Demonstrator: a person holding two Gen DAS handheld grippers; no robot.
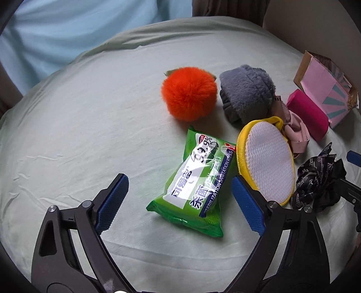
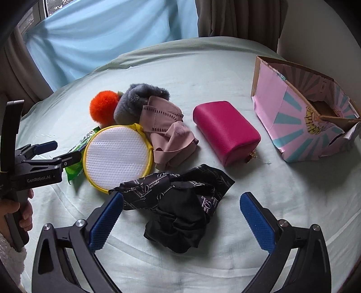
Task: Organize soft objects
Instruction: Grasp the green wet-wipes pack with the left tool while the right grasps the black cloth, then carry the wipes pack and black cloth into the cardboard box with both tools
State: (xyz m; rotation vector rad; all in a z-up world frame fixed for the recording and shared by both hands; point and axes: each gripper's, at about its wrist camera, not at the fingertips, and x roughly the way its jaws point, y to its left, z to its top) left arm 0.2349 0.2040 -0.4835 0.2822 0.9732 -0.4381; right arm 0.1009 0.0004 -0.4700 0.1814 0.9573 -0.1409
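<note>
Soft things lie on a pale green bed sheet (image 1: 79, 135). My left gripper (image 1: 180, 187) is open, its jaws on either side of a green wet-wipes pack (image 1: 196, 180). My right gripper (image 2: 181, 202) is open around a black printed scrunchie (image 2: 180, 207), which also shows in the left wrist view (image 1: 315, 178). Beyond lie an orange pompom (image 1: 188, 93), a grey plush piece (image 1: 246, 97), a yellow-rimmed white mesh pad (image 1: 267, 161), a pink fabric item (image 2: 169, 133) and a magenta pouch (image 2: 225, 130). The left gripper (image 2: 55, 149) shows in the right wrist view.
A pink and teal cardboard box (image 2: 300, 112) stands open at the right of the bed, also in the left wrist view (image 1: 325, 90). A light blue curtain (image 2: 108, 33) and a brown curtain (image 2: 237, 18) hang behind the bed.
</note>
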